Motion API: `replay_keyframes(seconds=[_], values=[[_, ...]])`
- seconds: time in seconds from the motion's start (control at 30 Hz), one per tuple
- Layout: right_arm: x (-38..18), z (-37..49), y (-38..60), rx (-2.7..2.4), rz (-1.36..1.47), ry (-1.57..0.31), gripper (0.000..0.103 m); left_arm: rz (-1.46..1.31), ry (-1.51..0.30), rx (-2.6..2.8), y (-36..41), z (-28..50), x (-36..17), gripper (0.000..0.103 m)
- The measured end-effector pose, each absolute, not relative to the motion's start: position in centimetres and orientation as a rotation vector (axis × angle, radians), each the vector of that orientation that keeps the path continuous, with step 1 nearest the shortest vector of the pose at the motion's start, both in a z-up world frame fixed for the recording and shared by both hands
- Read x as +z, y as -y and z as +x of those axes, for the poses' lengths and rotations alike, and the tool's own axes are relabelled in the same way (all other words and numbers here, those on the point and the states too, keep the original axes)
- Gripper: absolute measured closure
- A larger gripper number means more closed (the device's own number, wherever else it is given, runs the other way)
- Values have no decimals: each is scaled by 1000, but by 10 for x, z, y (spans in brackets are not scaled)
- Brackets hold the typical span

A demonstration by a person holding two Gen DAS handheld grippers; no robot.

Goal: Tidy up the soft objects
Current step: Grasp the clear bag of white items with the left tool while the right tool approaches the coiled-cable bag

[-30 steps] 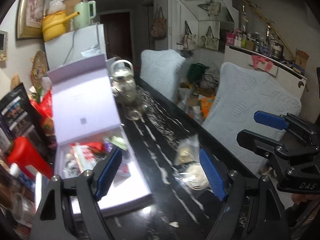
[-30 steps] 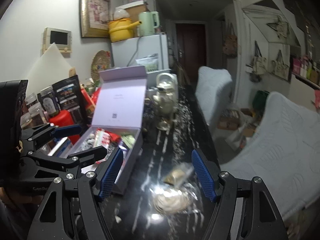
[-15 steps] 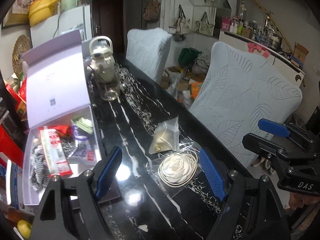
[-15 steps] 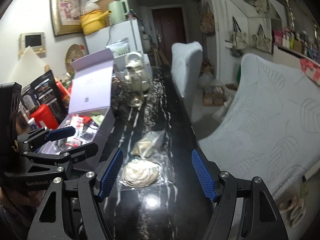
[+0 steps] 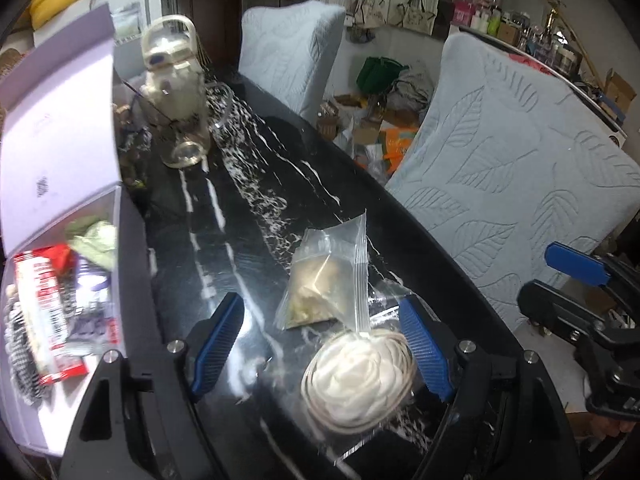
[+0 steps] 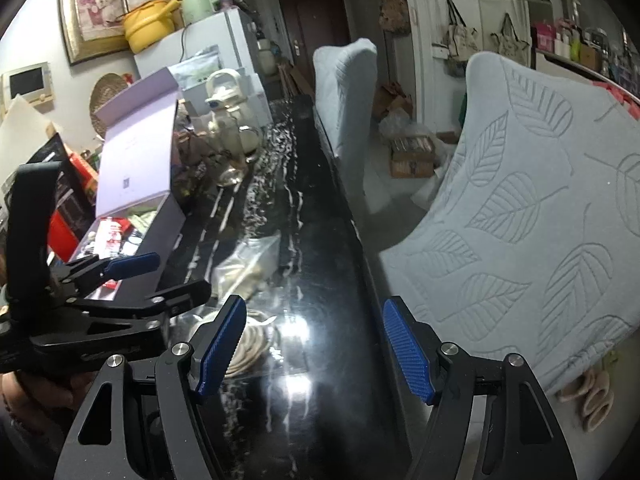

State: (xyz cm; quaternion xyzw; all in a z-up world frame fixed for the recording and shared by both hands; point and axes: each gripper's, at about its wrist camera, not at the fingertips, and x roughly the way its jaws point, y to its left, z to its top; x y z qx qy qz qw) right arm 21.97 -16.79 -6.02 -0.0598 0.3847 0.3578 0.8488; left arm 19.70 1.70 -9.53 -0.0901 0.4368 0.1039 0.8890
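A black marble table (image 5: pixel 256 264) is flanked by an open lilac box (image 5: pixel 52 168) of packets. Two clear bags, one with a white flower (image 5: pixel 360 376) and one with beige filling (image 5: pixel 320 284), are seen lying on it between the spread, empty jaws of the left gripper (image 5: pixel 320 348); the right gripper (image 6: pixel 316 344) is likewise held open and empty over bare tabletop.

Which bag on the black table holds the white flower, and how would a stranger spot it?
On the black marble table, right of the open lilac box, lie two clear bags. The flower bag is the nearer one; unlike the tan-filled bag, it holds a white rose ringed by cord.
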Motion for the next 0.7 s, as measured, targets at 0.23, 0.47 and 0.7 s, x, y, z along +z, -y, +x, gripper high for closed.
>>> replay_keyframes(seconds=[0.23, 0.47, 0.7], values=[[-77, 235, 165, 748, -131, -855, 31, -167, -955, 219, -20, 229, -126, 23], [-84, 242, 165, 759, -133, -886, 31, -138, -985, 245, -29, 251, -142, 35], [-90, 243, 165, 762, -128, -907, 31, -123, -957, 216, -25, 239, -131, 59]])
